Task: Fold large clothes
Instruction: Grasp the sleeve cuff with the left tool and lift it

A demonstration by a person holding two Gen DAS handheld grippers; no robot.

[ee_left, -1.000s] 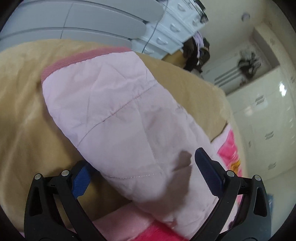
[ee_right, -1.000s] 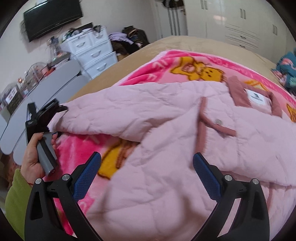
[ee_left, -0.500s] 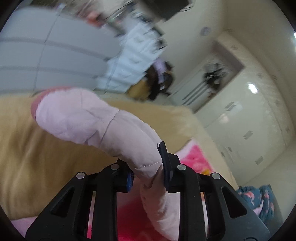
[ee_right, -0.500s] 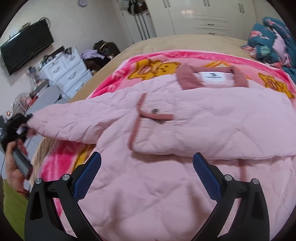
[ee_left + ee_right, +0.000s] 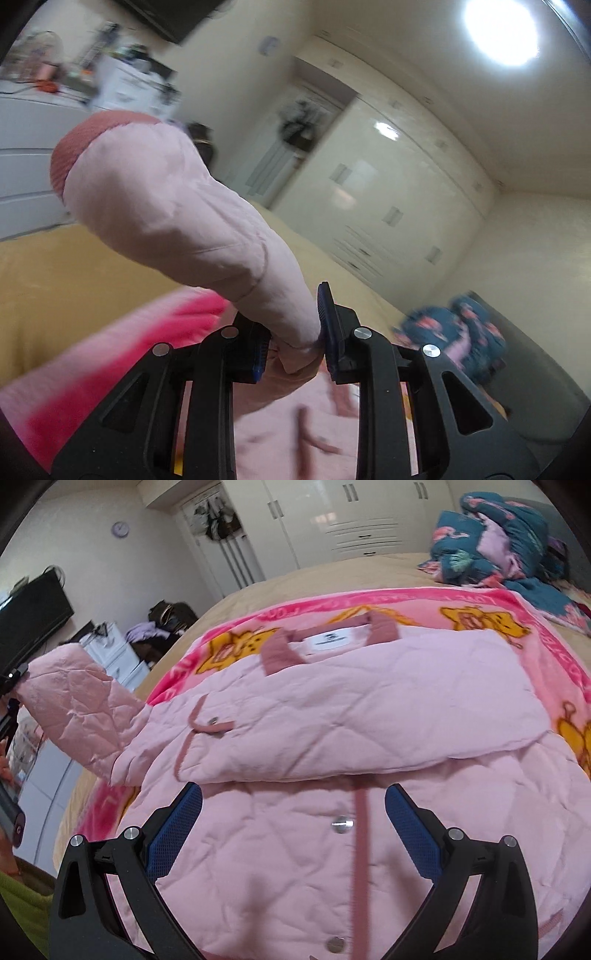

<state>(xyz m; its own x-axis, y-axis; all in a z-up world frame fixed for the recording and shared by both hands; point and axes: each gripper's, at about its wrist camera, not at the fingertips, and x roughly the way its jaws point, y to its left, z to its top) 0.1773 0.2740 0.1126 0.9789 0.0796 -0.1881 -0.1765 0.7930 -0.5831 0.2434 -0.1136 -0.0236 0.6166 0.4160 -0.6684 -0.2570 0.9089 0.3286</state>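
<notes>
A pale pink quilted jacket [image 5: 332, 716] lies on a pink cartoon blanket [image 5: 554, 635] on the bed, its right side folded across the chest. My left gripper [image 5: 295, 343] is shut on the jacket's left sleeve [image 5: 184, 210] and holds it lifted off the bed, its darker pink cuff [image 5: 74, 155] pointing away. In the right wrist view the raised sleeve [image 5: 74, 709] shows at the left. My right gripper [image 5: 293, 834] is open and empty, hovering above the jacket's lower front with its snap buttons [image 5: 341, 824].
The tan bed cover [image 5: 55, 277] surrounds the blanket. A teal floral bundle [image 5: 495, 542] lies at the head of the bed. White wardrobes [image 5: 351, 517] line the far wall. A white drawer unit [image 5: 110, 657] and a TV [image 5: 33, 613] stand to the left.
My left gripper closed on the sleeve and lifted it up off the bed. My right gripper moved over the jacket's lower front, staying open.
</notes>
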